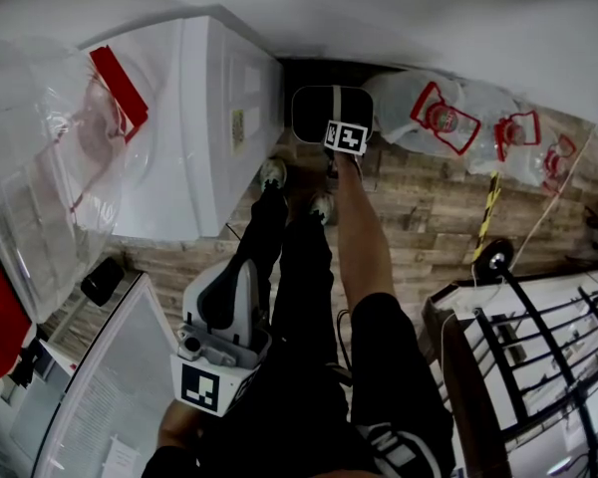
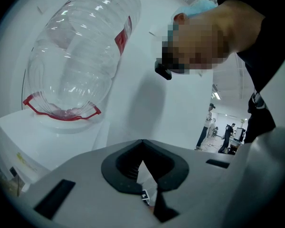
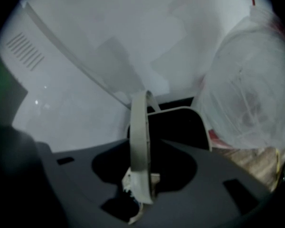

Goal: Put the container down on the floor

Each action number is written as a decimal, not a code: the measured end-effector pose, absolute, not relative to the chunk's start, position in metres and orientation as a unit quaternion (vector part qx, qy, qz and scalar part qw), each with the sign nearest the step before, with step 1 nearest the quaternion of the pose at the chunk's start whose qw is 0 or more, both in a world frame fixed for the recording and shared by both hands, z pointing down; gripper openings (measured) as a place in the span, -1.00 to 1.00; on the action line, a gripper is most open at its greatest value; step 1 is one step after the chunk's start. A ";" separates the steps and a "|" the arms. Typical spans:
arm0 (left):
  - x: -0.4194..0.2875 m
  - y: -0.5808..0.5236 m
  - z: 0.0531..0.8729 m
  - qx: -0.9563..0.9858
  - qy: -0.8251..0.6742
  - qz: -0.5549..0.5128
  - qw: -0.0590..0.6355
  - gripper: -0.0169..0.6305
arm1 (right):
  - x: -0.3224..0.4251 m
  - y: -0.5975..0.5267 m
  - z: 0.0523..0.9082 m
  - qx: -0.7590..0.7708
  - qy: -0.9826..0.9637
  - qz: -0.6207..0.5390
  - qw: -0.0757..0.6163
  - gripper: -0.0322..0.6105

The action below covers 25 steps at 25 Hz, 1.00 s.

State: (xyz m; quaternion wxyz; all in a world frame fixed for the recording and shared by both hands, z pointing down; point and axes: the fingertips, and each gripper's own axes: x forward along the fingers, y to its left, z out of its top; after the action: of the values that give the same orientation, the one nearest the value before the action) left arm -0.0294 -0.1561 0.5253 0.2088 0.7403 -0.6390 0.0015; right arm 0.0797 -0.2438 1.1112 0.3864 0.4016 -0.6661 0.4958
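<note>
1. the container (image 1: 319,108), a dark bin with a pale rim, hangs at the top centre of the head view. it is low by the floor (image 1: 429,217) and just beside the foot of the white dispenser (image 1: 204,137). whether its base touches the boards cannot be told.
2. the right gripper (image 1: 339,125) is clamped on the container's thin wall alone, which stands edge-on between the jaws. so slim a hold could let the bin swing or slip out if it is lowered with a jerk.
3. if the jaws part before the base lies flat on the floor, the bin would likely drop and tip over.
4. the spot is tight, with the dispenser to the left in the frame, clear jugs (image 1: 448,118) to the right and the person's shoes (image 1: 272,174) just below. a sideways drift could knock the bin against any of them.
5. the right arm (image 1: 364,237) reaches straight down and forward, close to full stretch. going lower probably calls for a bend of the body, and that could shake the load.
6. the left gripper (image 1: 222,317) sits at the lower left of the head view, close to the body and well apart from the container. its jaws are pressed together with nothing between them, and it points up toward the bottle (image 2: 80,56) on the dispenser.
</note>
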 end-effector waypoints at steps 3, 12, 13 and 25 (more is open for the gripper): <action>-0.029 -0.153 0.524 0.739 -0.641 0.000 0.207 -0.86 | 0.078 -0.245 1.107 0.390 -0.671 0.502 0.382 -0.37; -0.023 -0.141 0.500 0.738 -0.649 -0.016 0.183 -0.86 | 0.080 -0.250 1.077 0.394 -0.680 0.491 0.376 -0.29; -0.023 -0.141 0.495 0.737 -0.651 -0.021 0.179 -0.86 | 0.081 -0.252 1.071 0.394 -0.682 0.487 0.376 -0.29; -0.027 -0.121 0.442 0.721 -0.672 -0.047 0.165 -0.86 | 0.093 -0.239 0.988 0.406 -0.692 0.458 0.381 -0.78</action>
State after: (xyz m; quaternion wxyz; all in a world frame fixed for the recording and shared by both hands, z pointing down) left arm -0.0265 -0.1214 0.4425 0.1648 0.7209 -0.6716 -0.0466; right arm 0.0925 -0.2393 0.9877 0.3811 0.4064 -0.6924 0.4584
